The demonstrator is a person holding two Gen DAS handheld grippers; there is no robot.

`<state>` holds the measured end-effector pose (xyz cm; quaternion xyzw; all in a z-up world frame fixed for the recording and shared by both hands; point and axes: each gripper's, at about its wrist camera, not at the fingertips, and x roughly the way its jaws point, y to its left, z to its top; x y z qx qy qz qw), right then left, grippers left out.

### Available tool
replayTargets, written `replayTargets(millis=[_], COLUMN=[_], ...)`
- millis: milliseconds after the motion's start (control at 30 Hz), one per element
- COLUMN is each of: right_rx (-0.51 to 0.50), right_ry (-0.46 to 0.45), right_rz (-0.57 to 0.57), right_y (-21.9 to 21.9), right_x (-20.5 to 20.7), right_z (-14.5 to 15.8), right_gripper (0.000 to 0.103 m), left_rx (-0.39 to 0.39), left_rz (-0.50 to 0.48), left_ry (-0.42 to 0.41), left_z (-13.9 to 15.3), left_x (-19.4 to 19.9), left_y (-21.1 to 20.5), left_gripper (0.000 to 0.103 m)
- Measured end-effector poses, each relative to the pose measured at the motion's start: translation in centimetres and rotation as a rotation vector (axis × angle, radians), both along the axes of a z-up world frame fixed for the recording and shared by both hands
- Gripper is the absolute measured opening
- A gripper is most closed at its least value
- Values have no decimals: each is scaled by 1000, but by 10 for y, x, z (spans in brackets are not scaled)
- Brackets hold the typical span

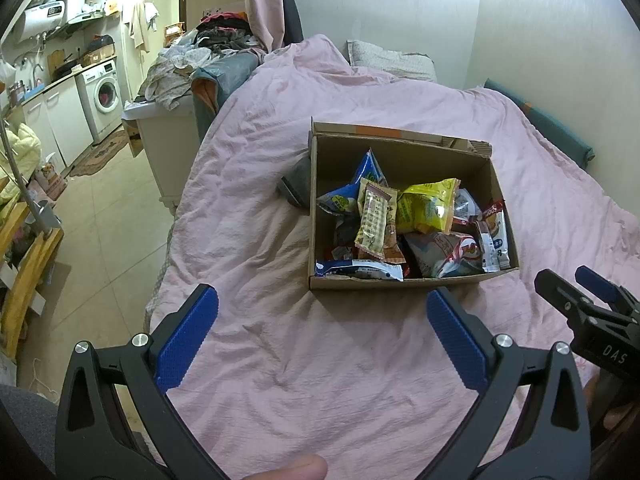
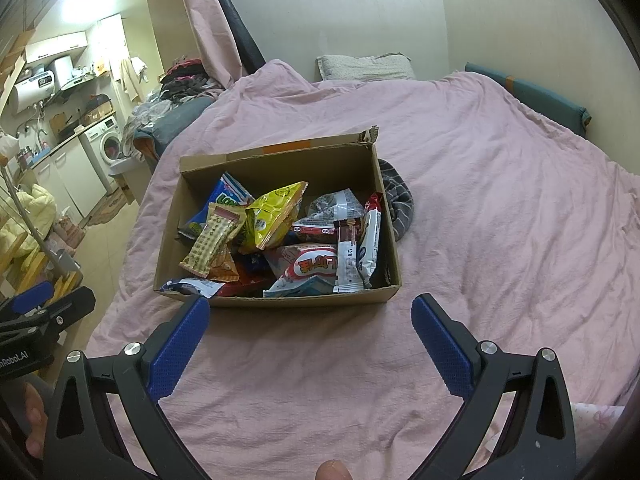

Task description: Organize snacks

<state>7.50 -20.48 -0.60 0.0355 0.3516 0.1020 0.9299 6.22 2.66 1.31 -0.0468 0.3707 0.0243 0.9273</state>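
An open cardboard box [image 1: 400, 148] [image 2: 276, 302] sits on a pink bedspread [image 1: 312, 360] [image 2: 320, 360]. It holds several snack packets: a yellow bag [image 1: 428, 204] [image 2: 276, 212], a tan wafer pack [image 1: 374, 220] [image 2: 212, 240], a blue bag [image 1: 368, 168] [image 2: 228, 196] and a red-and-white pack [image 2: 312, 266]. My left gripper [image 1: 322, 300] is open and empty, just before the box's near wall. My right gripper [image 2: 310, 308] is open and empty, also at the near wall. Each gripper shows at the edge of the other's view: the right one [image 1: 580, 284], the left one [image 2: 52, 292].
A grey striped cloth [image 2: 396, 200] [image 1: 298, 180] lies against the box's far side. A pillow [image 2: 364, 66] lies at the head of the bed by the wall. The bed's left edge drops to a tiled floor [image 1: 100, 216]; a laundry pile [image 1: 192, 64] and kitchen units [image 1: 60, 116] lie beyond.
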Motion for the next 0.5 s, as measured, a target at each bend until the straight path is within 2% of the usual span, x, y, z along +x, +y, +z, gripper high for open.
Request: replayTargets(millis=[500], right_rx=[4], right_ry=[2], right_rz=[-2], right_y=[-2], right_x=[1], right_z=[0], right_gripper=[103], left_rx=[-9], left_rz=[-4], left_ry=[13], left_z=[-4], left_x=[2], left_y=[2], left_gripper=[103])
